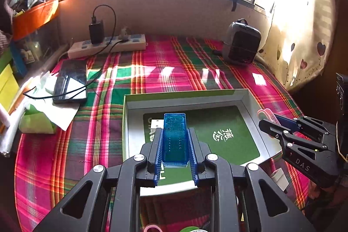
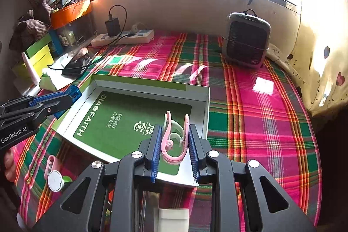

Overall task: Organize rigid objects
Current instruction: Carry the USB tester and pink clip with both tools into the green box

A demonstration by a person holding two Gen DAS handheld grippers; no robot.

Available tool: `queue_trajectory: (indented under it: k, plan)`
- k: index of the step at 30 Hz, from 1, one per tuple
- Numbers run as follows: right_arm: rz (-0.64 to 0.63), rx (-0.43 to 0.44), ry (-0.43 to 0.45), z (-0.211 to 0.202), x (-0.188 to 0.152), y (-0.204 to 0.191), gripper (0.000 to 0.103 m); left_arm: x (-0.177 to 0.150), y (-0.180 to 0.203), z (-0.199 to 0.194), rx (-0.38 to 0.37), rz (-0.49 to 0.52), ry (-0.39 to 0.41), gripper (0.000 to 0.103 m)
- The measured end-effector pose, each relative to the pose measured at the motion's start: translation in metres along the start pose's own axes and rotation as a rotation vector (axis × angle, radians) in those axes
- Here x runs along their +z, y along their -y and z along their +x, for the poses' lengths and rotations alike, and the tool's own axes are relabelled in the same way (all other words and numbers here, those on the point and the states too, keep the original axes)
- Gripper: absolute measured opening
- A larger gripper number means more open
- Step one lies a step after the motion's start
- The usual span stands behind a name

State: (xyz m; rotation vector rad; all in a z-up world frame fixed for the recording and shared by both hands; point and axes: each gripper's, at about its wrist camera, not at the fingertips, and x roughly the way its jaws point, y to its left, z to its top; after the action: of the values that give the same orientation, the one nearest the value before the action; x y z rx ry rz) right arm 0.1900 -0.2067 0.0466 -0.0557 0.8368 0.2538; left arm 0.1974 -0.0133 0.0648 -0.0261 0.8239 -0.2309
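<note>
My left gripper (image 1: 174,134) is shut on a translucent blue USB adapter (image 1: 175,138) with a metal plug at its far end, held over the open white box with a green printed floor (image 1: 245,101). My right gripper (image 2: 173,129) is shut on a pink and white plastic clip (image 2: 171,140), above the near right part of the same box (image 2: 204,101). In the left wrist view the right gripper (image 1: 269,121) shows at the right with the pink clip (image 1: 264,113) sticking out. The right wrist view shows the left gripper (image 2: 71,95) at the left with the blue adapter (image 2: 75,90).
A plaid cloth (image 1: 152,62) covers the surface. At the back lie a power strip with a charger (image 1: 108,45), a phone on a cable (image 1: 70,82) and a small heater (image 1: 241,42). Tissue packs and boxes crowd the left edge (image 1: 39,119). A pink and white round item (image 2: 54,177) lies in front of the box.
</note>
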Motion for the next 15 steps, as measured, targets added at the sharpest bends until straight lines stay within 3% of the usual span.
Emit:
queue_trajectory:
  k: [15]
  plan:
    - [-0.032,-0.007,-0.109,0.061,0.022,0.003,0.025,0.01,-0.007,0.053,-0.004,0.001,-0.088,0.021]
